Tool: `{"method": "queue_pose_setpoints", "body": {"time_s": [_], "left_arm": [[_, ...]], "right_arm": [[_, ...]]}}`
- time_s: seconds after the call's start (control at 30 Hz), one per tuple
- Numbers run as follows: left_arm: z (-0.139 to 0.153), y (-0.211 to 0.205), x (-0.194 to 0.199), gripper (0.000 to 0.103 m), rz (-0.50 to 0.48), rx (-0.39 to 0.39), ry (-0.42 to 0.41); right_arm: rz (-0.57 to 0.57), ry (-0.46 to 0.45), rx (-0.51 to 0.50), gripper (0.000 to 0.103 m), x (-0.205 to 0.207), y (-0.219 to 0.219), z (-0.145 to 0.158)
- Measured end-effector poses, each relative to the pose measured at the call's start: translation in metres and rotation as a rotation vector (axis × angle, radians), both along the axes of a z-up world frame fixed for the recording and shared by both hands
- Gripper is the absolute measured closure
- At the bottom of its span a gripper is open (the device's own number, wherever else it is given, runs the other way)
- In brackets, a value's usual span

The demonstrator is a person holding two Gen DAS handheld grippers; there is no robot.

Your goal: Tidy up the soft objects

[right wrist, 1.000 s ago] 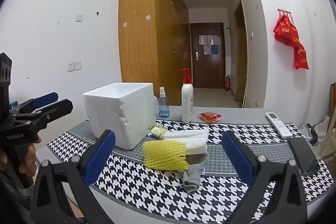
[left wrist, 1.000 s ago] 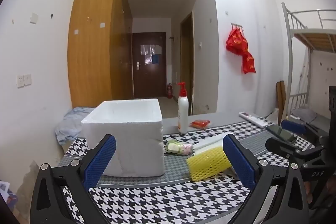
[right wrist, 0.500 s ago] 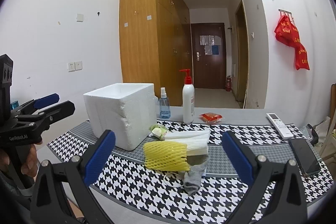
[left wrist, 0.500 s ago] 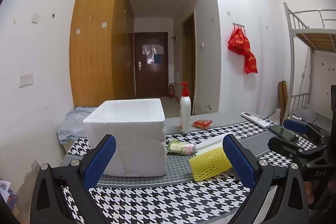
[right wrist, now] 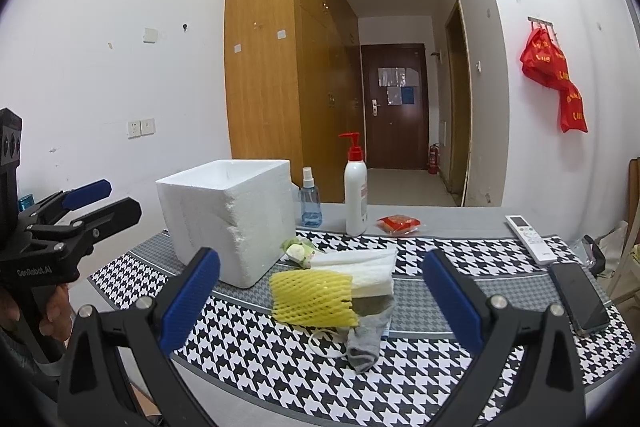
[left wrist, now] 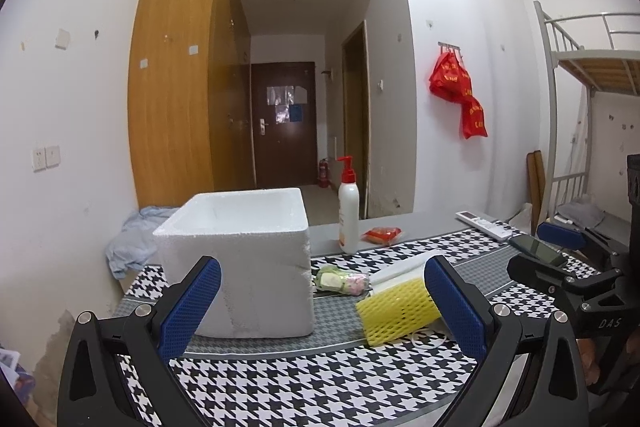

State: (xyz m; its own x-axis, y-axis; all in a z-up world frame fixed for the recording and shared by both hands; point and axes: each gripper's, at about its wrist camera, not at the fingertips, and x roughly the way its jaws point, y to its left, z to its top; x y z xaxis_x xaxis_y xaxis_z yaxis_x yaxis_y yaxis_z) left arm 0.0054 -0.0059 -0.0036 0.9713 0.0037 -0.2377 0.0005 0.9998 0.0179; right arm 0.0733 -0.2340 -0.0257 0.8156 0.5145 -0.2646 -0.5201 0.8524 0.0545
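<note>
Both the left gripper [left wrist: 322, 301] and right gripper [right wrist: 320, 297] hang released, holding nothing. The yellow foam net [right wrist: 311, 298] lies mid-table beside the styrofoam box [right wrist: 230, 217]. Only the right view shows the grey sock [right wrist: 366, 335] and spray bottle [right wrist: 310, 199].

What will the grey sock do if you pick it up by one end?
The grey sock will probably flop and dangle: it already lies crumpled and bent on the tablecloth. It looks thin, so likely very light. One end is tucked under the yellow foam net, so lifting it may drag that along.
</note>
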Motion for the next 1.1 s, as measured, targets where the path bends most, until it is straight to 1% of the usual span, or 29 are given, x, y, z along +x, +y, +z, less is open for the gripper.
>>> {"method": "queue_pose_setpoints", "body": {"time_s": [0.27, 0.47, 0.9, 1.1], "left_arm": [[0.000, 0.003, 0.003, 0.001, -0.004, -0.018, -0.001], [-0.001, 0.003, 0.004, 0.001, -0.008, -0.008, -0.008], [-0.004, 0.005, 0.015, 0.001, -0.017, -0.023, 0.021], [-0.008, 0.001, 0.024, 0.001, -0.053, -0.028, 0.045]], "right_arm": [[-0.001, 0.003, -0.004, 0.000, 0.001, 0.001, 0.000], [-0.004, 0.007, -0.003, 0.000, 0.003, 0.001, 0.001], [-0.005, 0.015, -0.011, 0.000, 0.011, 0.003, -0.001], [-0.010, 0.020, -0.024, 0.000, 0.015, 0.005, -0.001]]}}
